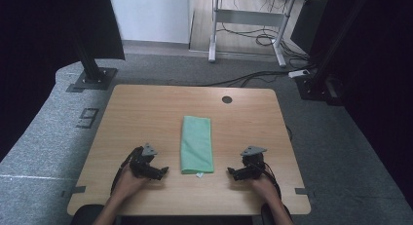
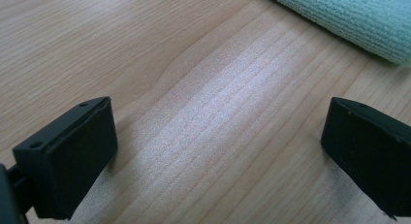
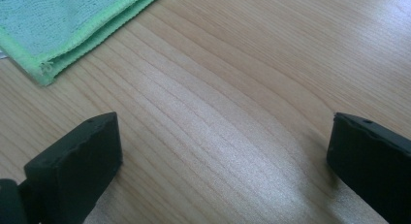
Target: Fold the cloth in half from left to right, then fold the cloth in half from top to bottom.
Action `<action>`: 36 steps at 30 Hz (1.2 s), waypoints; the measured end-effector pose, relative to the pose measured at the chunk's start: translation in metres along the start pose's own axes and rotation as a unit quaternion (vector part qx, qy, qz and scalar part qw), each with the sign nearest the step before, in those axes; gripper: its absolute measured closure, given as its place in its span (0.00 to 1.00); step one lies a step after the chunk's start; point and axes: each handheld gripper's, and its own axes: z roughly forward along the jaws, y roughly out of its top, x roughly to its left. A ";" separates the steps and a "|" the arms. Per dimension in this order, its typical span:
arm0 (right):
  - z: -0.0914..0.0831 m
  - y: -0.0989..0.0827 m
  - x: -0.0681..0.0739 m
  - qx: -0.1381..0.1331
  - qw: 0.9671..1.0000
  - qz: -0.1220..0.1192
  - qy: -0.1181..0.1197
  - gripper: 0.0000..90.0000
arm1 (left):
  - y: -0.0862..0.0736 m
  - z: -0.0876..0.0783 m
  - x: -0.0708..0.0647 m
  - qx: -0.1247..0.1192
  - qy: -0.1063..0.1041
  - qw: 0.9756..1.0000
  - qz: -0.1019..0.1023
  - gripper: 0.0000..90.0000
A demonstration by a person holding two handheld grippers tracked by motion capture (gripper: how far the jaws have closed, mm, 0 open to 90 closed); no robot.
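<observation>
Both your grippers sit low at the near edge, left gripper (image 1: 155,170) and right gripper (image 1: 239,173), jaws spread wide, nothing held. Folded green towel (image 1: 197,144) lies between them mid-table (image 1: 146,108), touching neither. Looks like the approach step. Next move, I'd say: bring each in to a near corner of the towel, slide a jaw under the edge, then pinch.

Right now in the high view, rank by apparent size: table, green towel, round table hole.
1. table
2. green towel
3. round table hole
All clearly differ.
</observation>
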 end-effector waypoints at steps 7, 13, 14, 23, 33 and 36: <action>0.000 0.000 0.000 0.000 1.000 0.000 0.000 0.00 | 0.000 0.000 0.000 0.000 0.002 1.000 -0.003 0.00; 0.000 0.000 0.000 0.000 1.000 0.000 0.000 0.00 | 0.000 0.000 0.000 0.000 0.003 1.000 -0.003 0.00; 0.000 0.000 0.000 0.000 1.000 0.000 0.000 0.00 | 0.000 0.000 0.000 0.000 0.002 1.000 -0.004 0.00; 0.000 0.001 0.000 0.001 1.000 0.004 0.000 0.00 | 0.000 0.000 0.000 0.000 0.001 1.000 -0.002 0.00; 0.005 0.018 0.007 0.007 1.000 0.001 0.018 0.00 | 0.000 0.000 0.000 0.000 0.001 1.000 -0.002 0.00; 0.007 0.028 0.010 -0.002 1.000 0.001 0.025 0.00 | 0.000 0.000 0.000 0.000 0.001 1.000 -0.002 0.00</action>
